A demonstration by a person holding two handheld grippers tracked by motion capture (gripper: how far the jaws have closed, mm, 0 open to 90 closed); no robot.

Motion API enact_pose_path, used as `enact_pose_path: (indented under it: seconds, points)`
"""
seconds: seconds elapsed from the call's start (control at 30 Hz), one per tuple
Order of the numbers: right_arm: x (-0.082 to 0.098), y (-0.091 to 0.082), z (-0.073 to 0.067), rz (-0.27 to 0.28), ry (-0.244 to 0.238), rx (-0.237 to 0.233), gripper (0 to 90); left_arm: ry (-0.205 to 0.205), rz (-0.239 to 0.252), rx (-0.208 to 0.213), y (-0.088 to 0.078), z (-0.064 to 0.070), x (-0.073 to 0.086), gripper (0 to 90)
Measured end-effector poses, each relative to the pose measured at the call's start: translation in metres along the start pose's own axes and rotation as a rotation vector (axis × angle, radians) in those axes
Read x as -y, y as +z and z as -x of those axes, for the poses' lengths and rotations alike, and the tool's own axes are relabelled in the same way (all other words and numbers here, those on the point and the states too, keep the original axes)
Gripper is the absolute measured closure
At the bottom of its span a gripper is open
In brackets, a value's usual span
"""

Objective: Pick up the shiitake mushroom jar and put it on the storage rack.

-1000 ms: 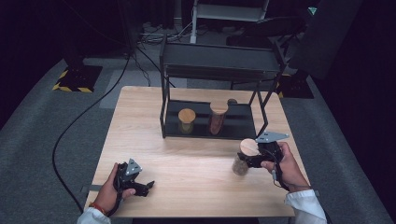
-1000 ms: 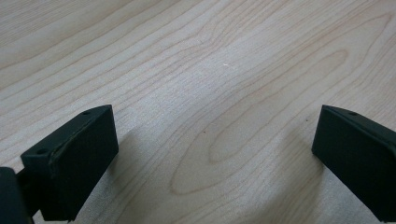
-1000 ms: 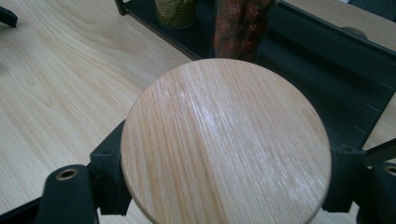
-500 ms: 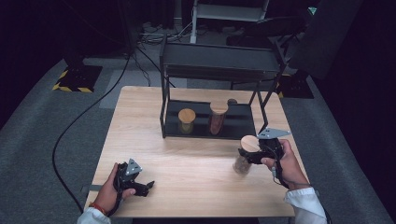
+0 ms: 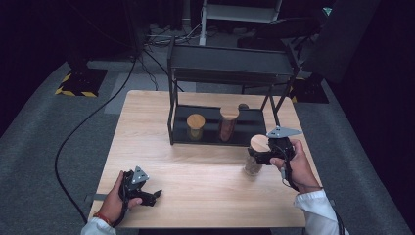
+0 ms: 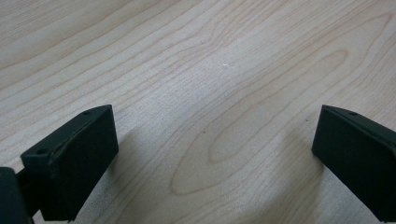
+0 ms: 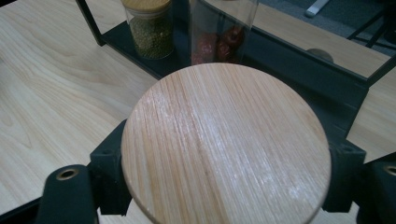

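Observation:
My right gripper is shut on a clear jar just below its round wooden lid, in front of the black rack's right end. In the right gripper view the lid hides the jar's body. I cannot tell whether the jar's base touches the table. On the rack's lower shelf stand a short jar of green grains and a taller jar with red contents. Near the table's front left, my left gripper rests low with its jaws open over bare wood.
The black two-level rack stands at the back of the wooden table. A small round object lies behind its lower shelf. A black cable runs across the grey floor at the left.
My right gripper has edged slightly toward the rack with the jar in it. The left hand has stayed where it was.

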State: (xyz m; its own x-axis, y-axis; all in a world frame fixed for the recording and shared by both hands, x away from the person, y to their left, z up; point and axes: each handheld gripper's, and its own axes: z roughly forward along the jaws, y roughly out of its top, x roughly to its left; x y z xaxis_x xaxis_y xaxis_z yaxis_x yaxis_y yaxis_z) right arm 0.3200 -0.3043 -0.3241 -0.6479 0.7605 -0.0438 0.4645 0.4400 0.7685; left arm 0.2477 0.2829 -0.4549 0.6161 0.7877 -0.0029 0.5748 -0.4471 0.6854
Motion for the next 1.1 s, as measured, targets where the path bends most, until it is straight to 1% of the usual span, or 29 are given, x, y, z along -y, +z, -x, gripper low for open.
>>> enact_pose_path:
  seconds: [0.23,0.53,0.8,1.1]
  points:
    - [-0.01,0.003,0.001,0.003,0.009,0.016,23.8,0.0,0.0,0.0,0.0,0.0,0.0,0.0]
    - [-0.031,0.007,0.003,-0.005,0.001,0.033,23.8,0.001,0.0,0.001,0.0,0.0,0.0,0.0]
    - [-0.043,0.012,0.001,-0.005,0.001,0.052,23.8,0.001,0.0,0.001,0.0,0.0,0.0,0.0]
    - [-0.054,0.018,0.004,-0.004,-0.002,0.062,23.8,0.001,0.0,0.003,0.0,0.0,0.0,0.0]
